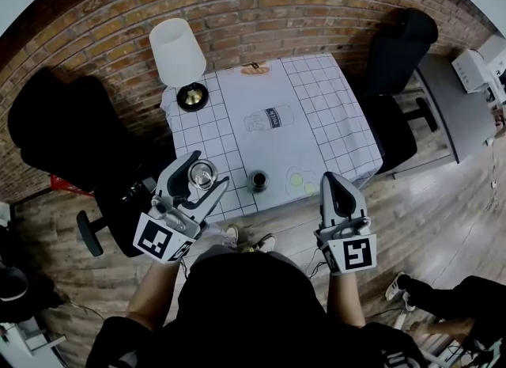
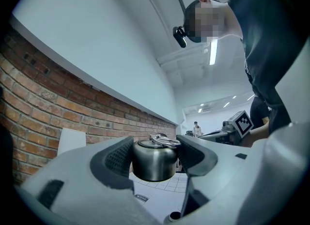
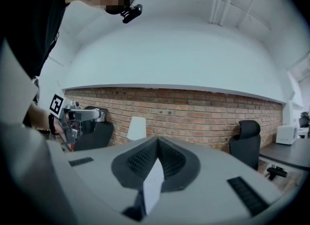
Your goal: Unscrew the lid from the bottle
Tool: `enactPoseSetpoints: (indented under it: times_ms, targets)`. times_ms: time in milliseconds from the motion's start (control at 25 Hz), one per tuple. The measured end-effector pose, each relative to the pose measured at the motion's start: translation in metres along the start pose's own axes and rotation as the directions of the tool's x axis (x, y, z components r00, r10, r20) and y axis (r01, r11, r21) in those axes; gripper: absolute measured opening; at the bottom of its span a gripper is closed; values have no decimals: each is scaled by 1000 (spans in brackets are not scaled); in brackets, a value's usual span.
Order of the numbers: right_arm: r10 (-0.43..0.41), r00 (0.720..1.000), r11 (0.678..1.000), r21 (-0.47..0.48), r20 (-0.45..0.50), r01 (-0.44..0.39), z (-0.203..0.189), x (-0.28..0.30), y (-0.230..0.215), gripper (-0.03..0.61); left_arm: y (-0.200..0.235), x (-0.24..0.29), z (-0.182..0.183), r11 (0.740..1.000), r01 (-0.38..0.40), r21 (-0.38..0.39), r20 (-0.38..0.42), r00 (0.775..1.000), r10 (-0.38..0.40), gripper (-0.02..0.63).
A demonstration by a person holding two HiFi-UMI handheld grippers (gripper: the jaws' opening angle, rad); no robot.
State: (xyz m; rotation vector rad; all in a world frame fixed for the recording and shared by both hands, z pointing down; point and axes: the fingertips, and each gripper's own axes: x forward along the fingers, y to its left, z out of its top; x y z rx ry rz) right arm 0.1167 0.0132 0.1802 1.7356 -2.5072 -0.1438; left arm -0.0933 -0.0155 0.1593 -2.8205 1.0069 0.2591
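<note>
Table [image 1: 348, 121]: covered with a white checked cloth. It lies ahead of and below both pairs of jaws, and the left jaws are held over its near edge.
Chairs: one dark office chair [image 1: 63, 133] is seen out to the left of the left jaws. Another [image 1: 399, 50] stands well beyond the right jaws, past the table's far right corner.
Lamp [image 1: 177, 51]: white-shaded, set on the far left corner of the table, well beyond the left jaws.
Left gripper [image 1: 208, 170]: the jaws are spread wide and clamped on the lid. A ribbed pad [image 2: 118, 158] is laid against the lid's wall on one side, and the opposite pad is closed in against the other side.
Right gripper [image 3: 157, 144]: the jaws are pressed fully together, ribbed faces meeting, with nothing gripped between them. It is held off the table's near edge, well apart from the bottle.
Bottle [image 1: 258, 180]: stood upright on the cloth near the table's near edge, between the two grippers and nearer the left jaws, just to their right and below them. Only its dark round top is shown from above.
Lid [image 2: 154, 163]: steel, with a wire ring folded on top. It is held between the left jaws, off the bottle and clear of the cloth.
</note>
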Motion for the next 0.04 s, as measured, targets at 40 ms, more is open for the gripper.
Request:
enactPoseSetpoints:
  times_ms: [40]
  targets:
    - [2,1000,1000,0,-2,-2,0,0,1,12,0,0,0,1000,-1,0,0,1000,1,285]
